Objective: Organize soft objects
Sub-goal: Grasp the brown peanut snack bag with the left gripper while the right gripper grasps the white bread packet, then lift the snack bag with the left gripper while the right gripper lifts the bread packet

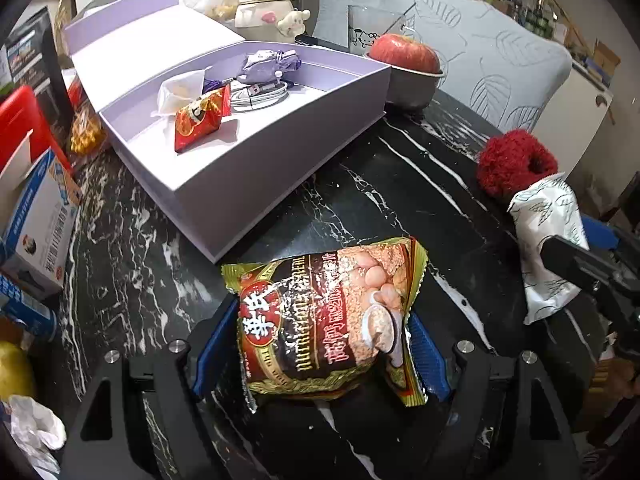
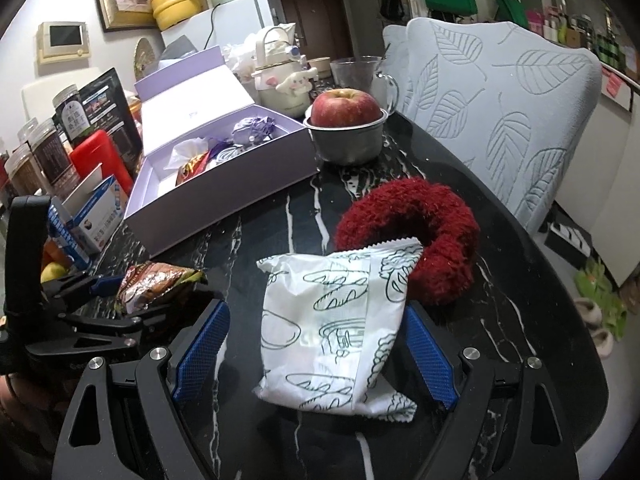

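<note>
Each gripper has a soft packet between its fingers, and both stand wide with nothing clamped yet. The left gripper [image 1: 320, 344] straddles the snack bag [image 1: 324, 320]: the bag lies on the table [image 1: 400, 200] with its long axis running away from the palm, along the fingers, its near end deep between the blue pads [image 1: 430, 364]. The right pad sits at the bag's crinkled edge; the left pad looks just clear, though contact is hard to judge. The right gripper [image 2: 316, 356] frames the white packet [image 2: 336, 328] the same way, long axis along the fingers, with gaps on both sides. Its far end lies against the red scrunchie [image 2: 420, 232], which sits beyond the fingertips. The open box [image 1: 248, 152] lies ahead and left of both grippers, nearer the left one, so the snack bag probably has the shorter trip. A straight squeeze across each packet's short axis should be enough.
</note>
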